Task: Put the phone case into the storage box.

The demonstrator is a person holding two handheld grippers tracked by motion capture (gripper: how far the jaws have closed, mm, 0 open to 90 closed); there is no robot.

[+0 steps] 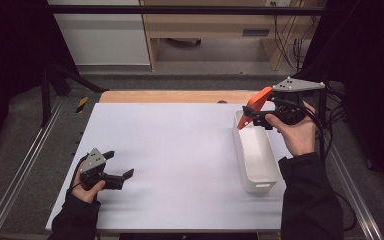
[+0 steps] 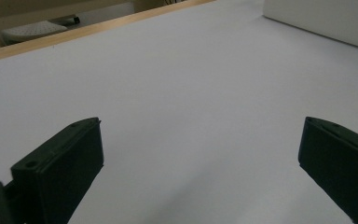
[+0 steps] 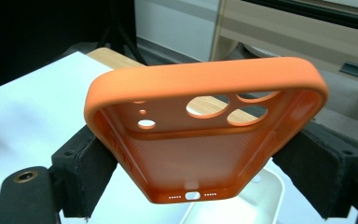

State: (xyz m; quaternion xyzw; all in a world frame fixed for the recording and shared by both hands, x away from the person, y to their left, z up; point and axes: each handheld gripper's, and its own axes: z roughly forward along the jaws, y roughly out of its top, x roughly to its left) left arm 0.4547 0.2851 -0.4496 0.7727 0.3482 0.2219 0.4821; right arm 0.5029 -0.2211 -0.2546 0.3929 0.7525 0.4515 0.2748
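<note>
right claw (image 1: 250,116) grips an orange phone case (image 3: 205,135); left claw (image 1: 121,167) gapes wide, empty.

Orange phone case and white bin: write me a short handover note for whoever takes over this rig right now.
Right tool: shut on the orange phone case, gripping it by its two long sides, held in the air above the far end of the white bin.
Left tool: open, nothing between its jaws, low over the white table at the near left.
Done: the case is picked up and brought over the bin.
Left: the case is not yet in the bin; probably lower it inside and release. From the high view the bin looks to hold nothing so far.
</note>
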